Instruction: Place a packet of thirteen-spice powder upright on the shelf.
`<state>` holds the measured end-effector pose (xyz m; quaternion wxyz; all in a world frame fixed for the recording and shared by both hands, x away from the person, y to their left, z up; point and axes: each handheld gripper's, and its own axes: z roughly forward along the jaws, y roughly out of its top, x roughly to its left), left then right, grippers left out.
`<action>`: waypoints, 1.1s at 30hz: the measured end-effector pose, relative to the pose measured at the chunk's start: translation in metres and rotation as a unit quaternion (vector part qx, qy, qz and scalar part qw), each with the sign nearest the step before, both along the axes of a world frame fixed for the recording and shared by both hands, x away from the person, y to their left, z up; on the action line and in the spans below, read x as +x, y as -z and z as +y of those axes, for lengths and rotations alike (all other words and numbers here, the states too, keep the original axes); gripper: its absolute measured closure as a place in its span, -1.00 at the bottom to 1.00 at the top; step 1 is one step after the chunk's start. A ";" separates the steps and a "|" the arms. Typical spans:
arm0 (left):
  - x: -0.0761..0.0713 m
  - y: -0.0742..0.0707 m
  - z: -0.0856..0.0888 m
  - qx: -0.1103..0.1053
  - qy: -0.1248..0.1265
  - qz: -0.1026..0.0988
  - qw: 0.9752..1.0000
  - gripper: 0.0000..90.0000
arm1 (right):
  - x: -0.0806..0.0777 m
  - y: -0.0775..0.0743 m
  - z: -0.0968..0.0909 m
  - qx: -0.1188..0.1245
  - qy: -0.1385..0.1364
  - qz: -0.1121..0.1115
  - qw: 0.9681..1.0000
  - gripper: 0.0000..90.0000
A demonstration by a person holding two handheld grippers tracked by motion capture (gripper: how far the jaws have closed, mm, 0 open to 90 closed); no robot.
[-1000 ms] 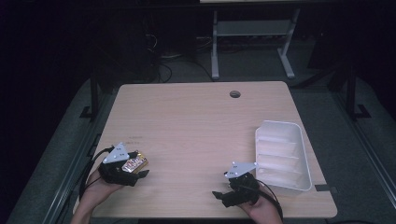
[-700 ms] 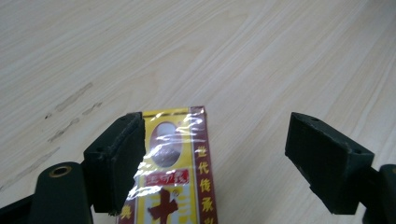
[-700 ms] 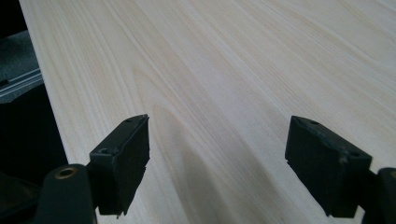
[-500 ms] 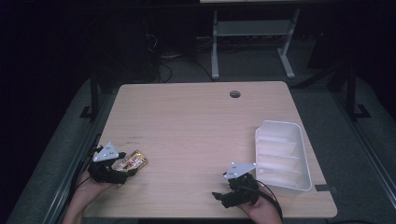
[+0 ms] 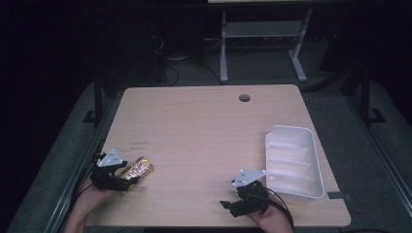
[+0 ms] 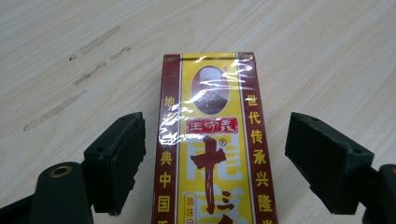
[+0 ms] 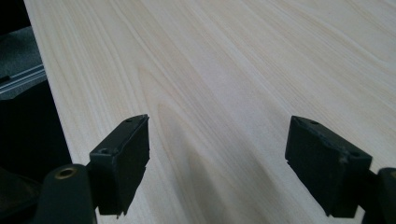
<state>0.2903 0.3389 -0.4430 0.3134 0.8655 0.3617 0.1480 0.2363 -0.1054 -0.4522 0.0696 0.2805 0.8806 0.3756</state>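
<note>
The left gripper (image 5: 127,174) has drawn back leftward, wide around the yellow-and-maroon cellophane-wrapped box (image 6: 210,140) on the counter (image 5: 204,131); right gripper (image 5: 228,206) wide, empty. Likely next: closing.

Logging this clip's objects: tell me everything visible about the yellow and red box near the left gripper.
The box is a flat, oblong carton, yellow with dark red side bands, printed Chinese characters and an oval portrait, under glossy clear film. It lies face-up on the wooden table near the front left corner. The left gripper has its open jaws on either side of it, with a gap on each side, so nothing grips it.
</note>
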 end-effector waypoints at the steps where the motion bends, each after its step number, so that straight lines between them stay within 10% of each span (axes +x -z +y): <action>1: 0.000 0.001 0.000 0.002 -0.001 0.002 1.000 -0.51 | 0.000 0.000 0.000 0.000 0.000 0.000 1.000 -0.53; 19: 0.004 0.008 0.004 -0.001 0.001 0.031 1.000 -0.29 | -0.002 -0.001 0.003 -0.001 -0.007 -0.001 1.000 -0.52; 33: -0.005 -0.007 -0.022 -0.025 0.033 -0.011 0.999 -0.28 | -0.005 -0.018 0.018 0.023 -0.011 0.000 1.000 -0.53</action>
